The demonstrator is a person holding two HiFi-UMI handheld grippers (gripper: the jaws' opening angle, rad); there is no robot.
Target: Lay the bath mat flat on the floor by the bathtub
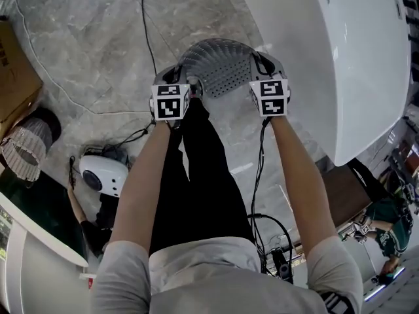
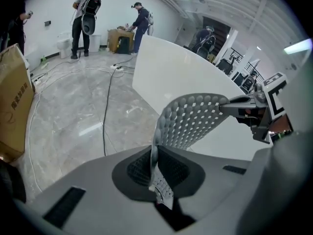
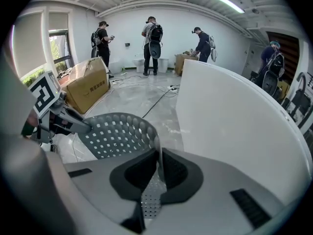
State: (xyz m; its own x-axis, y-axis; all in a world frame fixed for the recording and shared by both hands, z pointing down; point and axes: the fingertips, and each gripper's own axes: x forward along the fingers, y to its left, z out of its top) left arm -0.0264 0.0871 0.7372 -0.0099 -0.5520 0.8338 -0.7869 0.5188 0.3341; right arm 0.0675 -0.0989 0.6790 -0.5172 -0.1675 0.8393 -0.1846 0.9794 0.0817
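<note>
Head view looks steeply down on the bath mat [image 1: 219, 70], a grey perforated sheet held up in the upper middle of the frame and arched into a hump between the two grippers. The left gripper [image 1: 192, 89] has one end of it and the right gripper [image 1: 252, 80] the other. Left gripper view shows that gripper's jaws closed onto the mat's edge, with a strip of the dotted material pinched between the dark pads. Right gripper view shows the same on its side: the jaws are clamped on the opposite edge, and the sheet curves away toward the left of the frame. The white bathtub [image 1: 340, 64] fills the right side of the head view. The mat hangs just left of its wall, over the grey marble floor [image 1: 98, 64].

As for progress, I judge the pick-up and carry to be done, since the mat is gripped at both ends and sits alongside the tub. The laying itself is not yet done. The mat is off the floor and bowed rather than flat, and no part of it appears to touch the floor. What is left, by my reading, is to bring it down beside the tub and draw the two ends apart so the hump flattens. It then has to be set on the floor and let go by both grippers.
</note>
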